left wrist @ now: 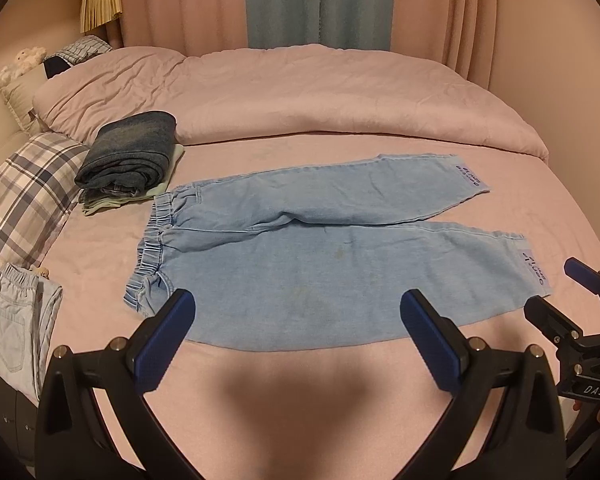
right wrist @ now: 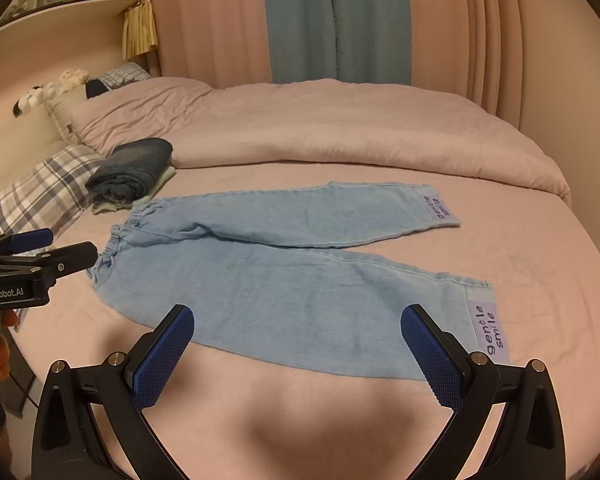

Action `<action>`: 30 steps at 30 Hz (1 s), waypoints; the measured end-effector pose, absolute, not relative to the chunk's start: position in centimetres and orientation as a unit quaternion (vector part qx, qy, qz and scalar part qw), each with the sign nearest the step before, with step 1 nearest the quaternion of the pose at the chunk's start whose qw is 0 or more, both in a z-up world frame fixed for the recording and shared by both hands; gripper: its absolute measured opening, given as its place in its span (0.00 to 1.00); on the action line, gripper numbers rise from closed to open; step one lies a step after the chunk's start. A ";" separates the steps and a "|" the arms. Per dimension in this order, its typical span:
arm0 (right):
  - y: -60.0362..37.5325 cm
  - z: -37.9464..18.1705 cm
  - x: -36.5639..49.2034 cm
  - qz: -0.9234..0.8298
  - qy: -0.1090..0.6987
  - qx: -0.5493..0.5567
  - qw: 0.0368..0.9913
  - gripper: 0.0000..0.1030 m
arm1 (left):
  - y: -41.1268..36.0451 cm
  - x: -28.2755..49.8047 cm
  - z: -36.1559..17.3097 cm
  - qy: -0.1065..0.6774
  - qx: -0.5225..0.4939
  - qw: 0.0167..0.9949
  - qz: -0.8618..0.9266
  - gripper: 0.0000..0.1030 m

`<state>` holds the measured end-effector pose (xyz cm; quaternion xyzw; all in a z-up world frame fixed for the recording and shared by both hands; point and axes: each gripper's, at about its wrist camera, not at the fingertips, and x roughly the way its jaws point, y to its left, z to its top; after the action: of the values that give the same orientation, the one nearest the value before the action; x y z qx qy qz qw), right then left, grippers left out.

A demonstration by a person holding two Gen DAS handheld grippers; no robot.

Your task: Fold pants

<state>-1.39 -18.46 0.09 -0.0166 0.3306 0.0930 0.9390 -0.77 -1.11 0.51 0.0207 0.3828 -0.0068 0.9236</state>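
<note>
Light blue denim pants (left wrist: 320,256) lie flat and spread out on the pink bed, elastic waistband to the left, both legs pointing right with purple "gentle smile" labels at the cuffs; they also show in the right wrist view (right wrist: 284,272). My left gripper (left wrist: 298,312) is open and empty, above the near edge of the pants by the waist end. My right gripper (right wrist: 298,324) is open and empty, above the near edge of the near leg. Each gripper shows in the other's view: the right gripper (left wrist: 556,292) and the left gripper (right wrist: 60,248).
A stack of folded dark jeans (left wrist: 130,156) over pale clothes lies left of the waistband. A plaid pillow (left wrist: 24,196) and another pale denim garment (left wrist: 20,328) lie at the left edge. A bunched pink duvet (left wrist: 300,96) runs along the back. Curtains hang behind.
</note>
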 end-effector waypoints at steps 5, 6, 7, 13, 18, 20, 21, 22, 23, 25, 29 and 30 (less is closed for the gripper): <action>-18.5 0.1 -1.4 0.093 0.330 -0.018 0.939 1.00 | -1.2 -0.8 0.5 0.384 0.019 0.923 -0.009 1.00; -18.4 0.1 -1.4 0.093 0.330 -0.018 0.939 1.00 | -1.2 -0.8 0.4 0.385 0.020 0.923 -0.009 1.00; -18.5 0.0 -1.4 0.093 0.330 -0.018 0.939 1.00 | -1.2 -0.8 0.4 0.385 0.021 0.923 -0.009 1.00; -18.8 -0.1 -1.1 0.091 0.332 -0.018 0.939 1.00 | -1.2 -0.8 0.3 0.386 0.020 0.922 -0.009 1.00; -18.7 -0.1 -1.2 0.089 0.332 -0.020 0.939 1.00 | -1.1 -0.8 0.2 0.386 0.019 0.922 -0.011 1.00; -18.7 -0.2 -1.1 0.090 0.332 -0.020 0.939 1.00 | -1.1 -0.8 0.2 0.387 0.019 0.922 -0.011 1.00; -18.7 -0.2 -1.1 0.089 0.332 -0.020 0.939 1.00 | -1.0 -0.8 0.1 0.387 0.018 0.922 -0.012 1.00; -18.6 -0.2 -1.2 0.088 0.332 -0.021 0.939 1.00 | -1.0 -0.8 0.1 0.388 0.018 0.922 -0.013 1.00; -18.5 -0.2 -1.3 0.088 0.332 -0.022 0.939 1.00 | -1.0 -0.8 0.1 0.388 0.019 0.921 -0.013 1.00; -18.4 -0.2 -1.3 0.088 0.332 -0.022 0.939 1.00 | -1.0 -0.9 0.0 0.388 0.019 0.921 -0.013 1.00; -18.5 -0.2 -1.3 0.088 0.331 -0.022 0.939 1.00 | -1.0 -0.9 -0.1 0.388 0.020 0.921 -0.014 1.00; -18.4 -0.2 -1.3 0.088 0.332 -0.022 0.939 1.00 | -1.0 -0.9 -0.1 0.388 0.020 0.921 -0.014 1.00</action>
<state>-1.29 -18.44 -0.20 -0.0218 0.3316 0.0878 0.9391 -0.89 -1.03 -0.08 0.0201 0.3882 -0.0141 0.9212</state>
